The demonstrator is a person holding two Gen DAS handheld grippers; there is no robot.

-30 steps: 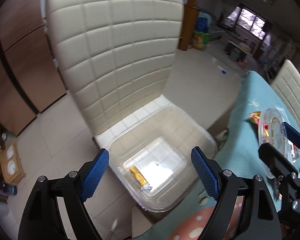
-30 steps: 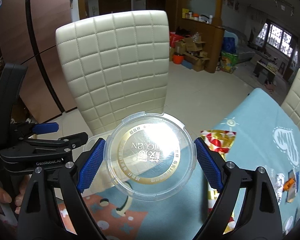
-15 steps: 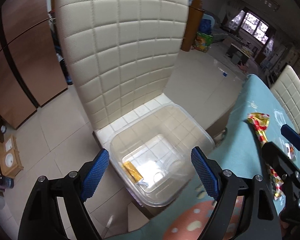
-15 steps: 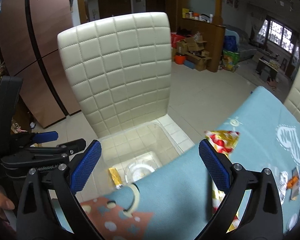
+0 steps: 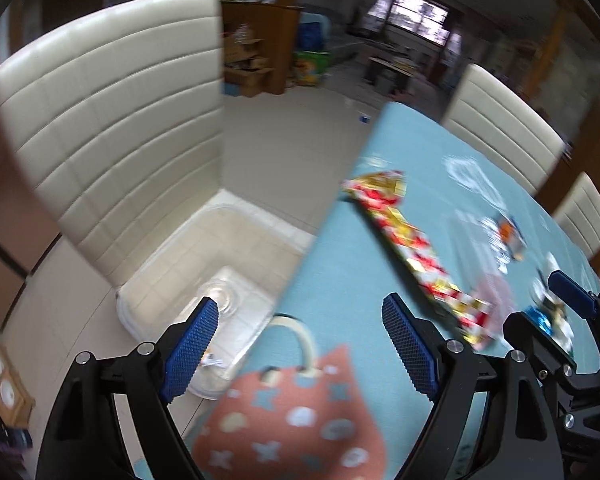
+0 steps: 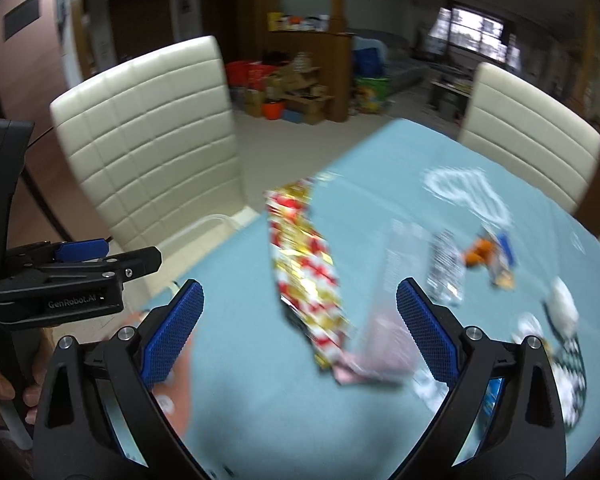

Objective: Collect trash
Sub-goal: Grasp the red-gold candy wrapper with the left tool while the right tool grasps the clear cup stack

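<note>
Right wrist view: the right gripper has its blue pads spread wide with nothing between them, and hangs over the near part of the blue tablecloth. A long red-and-gold snack wrapper lies flat on the cloth just beyond the gap; its long axis runs from the far left corner of the table toward the near right, its near end level with the fingertips. A crumpled clear-and-pink wrapper touches that near end on the right. Smaller scraps are scattered farther right; blur hides what they are. In the left wrist view the left gripper is also spread and empty, straddling the table's left edge. The wrapper lies to its far right, and the clear plastic bin sits on the cream chair to its left, a clear round lid inside it.
</note>
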